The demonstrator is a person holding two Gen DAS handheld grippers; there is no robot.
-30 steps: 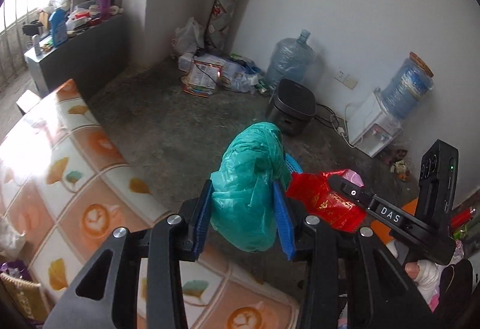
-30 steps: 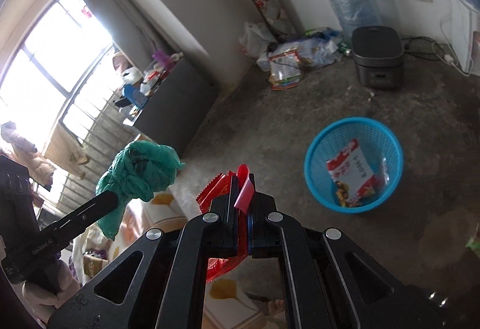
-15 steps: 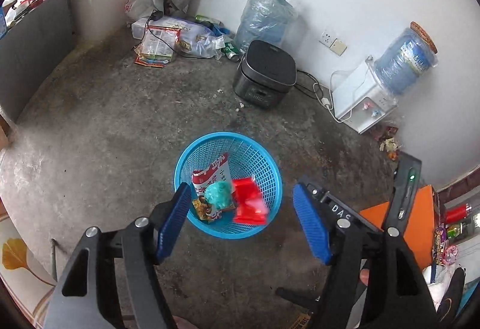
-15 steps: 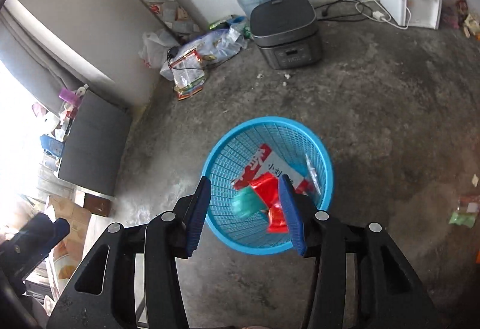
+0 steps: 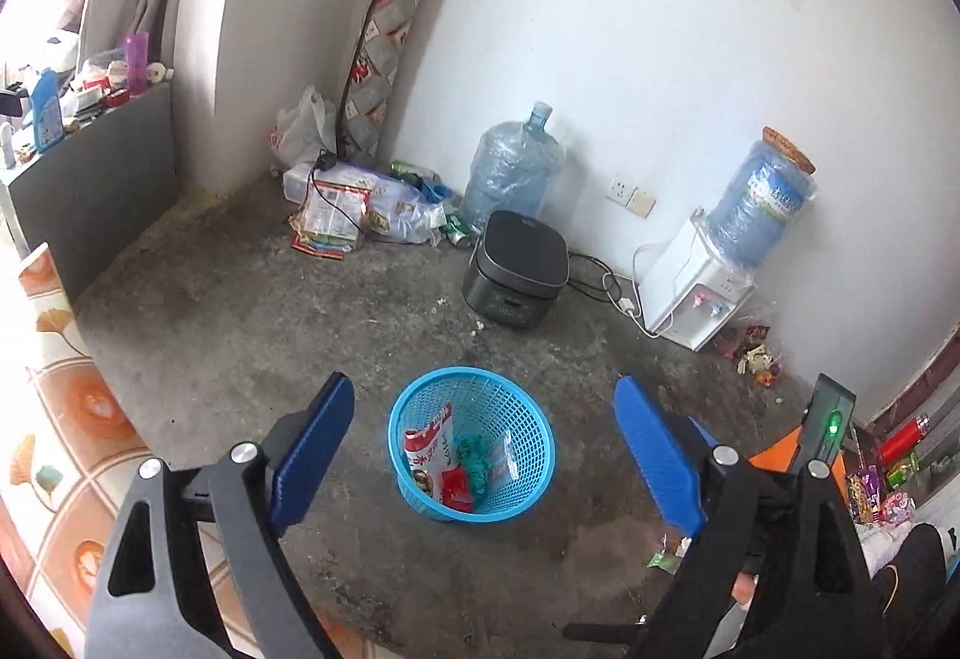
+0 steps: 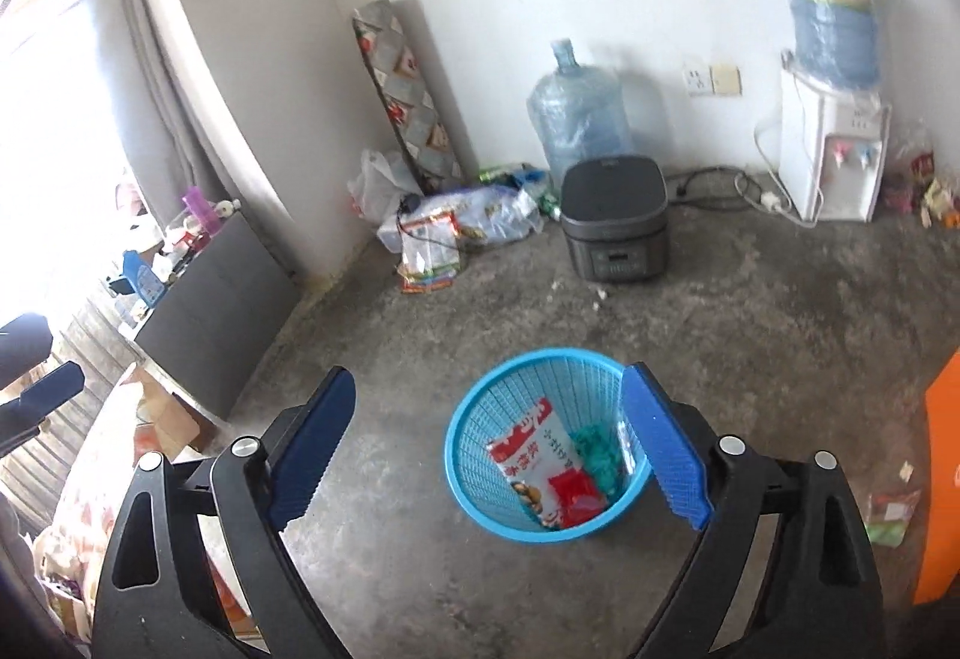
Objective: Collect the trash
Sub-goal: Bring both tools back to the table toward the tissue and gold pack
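Observation:
A blue mesh basket (image 5: 528, 413) (image 6: 480, 407) stands on the concrete floor. Inside it lie a red-and-white snack bag (image 5: 429, 446) (image 6: 534, 449), a crumpled green bag (image 5: 474, 455) (image 6: 597, 449) and a red wrapper (image 5: 456, 488) (image 6: 576, 488). My left gripper (image 5: 483, 449) hovers above the basket, its jaws opening wide with nothing between the blue pads (image 5: 312, 443). My right gripper (image 6: 489, 446) is likewise above it, jaws opening, holding nothing; its right pad (image 6: 663, 449) overlaps the basket's rim in view.
A black rice cooker (image 5: 516, 269) (image 6: 615, 224), a water jug (image 5: 513, 167) and a white dispenser (image 5: 696, 287) line the far wall. Bags and packets (image 5: 336, 221) pile in the corner. Small wrappers (image 5: 663, 560) (image 6: 888, 518) lie on the floor right. A patterned tablecloth (image 5: 54, 419) is at left.
Both grippers let go: the green bag left the left jaws and the red wrapper the right, and both now lie in the basket. Jaws spread wide and the views tilted up.

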